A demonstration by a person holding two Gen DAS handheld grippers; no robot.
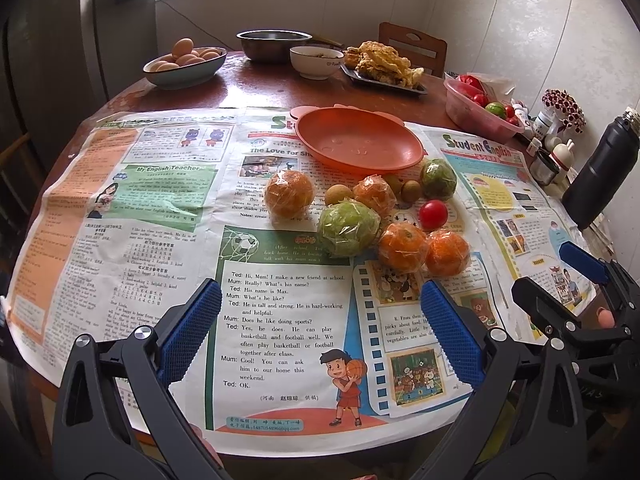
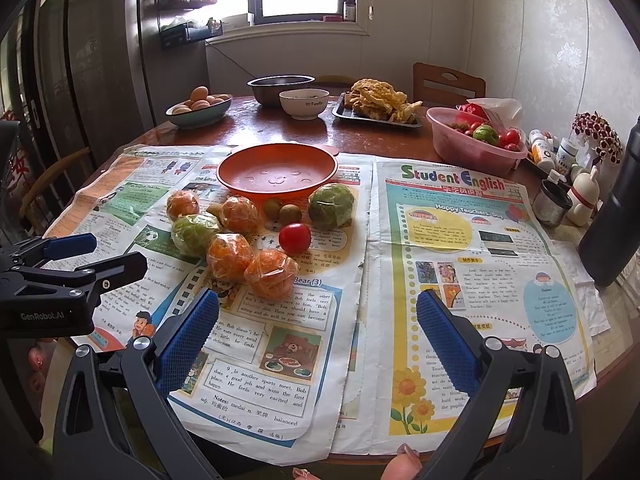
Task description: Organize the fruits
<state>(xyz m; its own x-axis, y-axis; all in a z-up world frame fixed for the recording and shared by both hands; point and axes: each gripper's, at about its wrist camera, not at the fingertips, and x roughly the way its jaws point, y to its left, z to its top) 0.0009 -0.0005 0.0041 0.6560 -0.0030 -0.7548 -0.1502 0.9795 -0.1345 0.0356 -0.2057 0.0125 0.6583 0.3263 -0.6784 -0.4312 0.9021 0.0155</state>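
Observation:
Several plastic-wrapped oranges (image 1: 289, 196) (image 2: 270, 273), two wrapped green fruits (image 1: 348, 229) (image 2: 331, 205), small brown fruits (image 1: 411, 191) (image 2: 289, 214) and a red tomato (image 1: 433, 215) (image 2: 294, 238) lie on newspaper in front of an empty orange plate (image 1: 356, 142) (image 2: 277, 171). My left gripper (image 1: 320, 336) is open and empty, near the table's front edge, short of the fruit. My right gripper (image 2: 318, 336) is open and empty, to the right of the left one; it shows in the left wrist view (image 1: 560, 276).
At the back stand a bowl of eggs (image 1: 185, 65), a steel bowl (image 1: 274, 43), a white bowl (image 1: 317, 62), a tray of fried food (image 1: 384, 68) and a pink tub of fruit (image 2: 474, 140). A dark flask (image 1: 604, 172) and small jars stand at the right.

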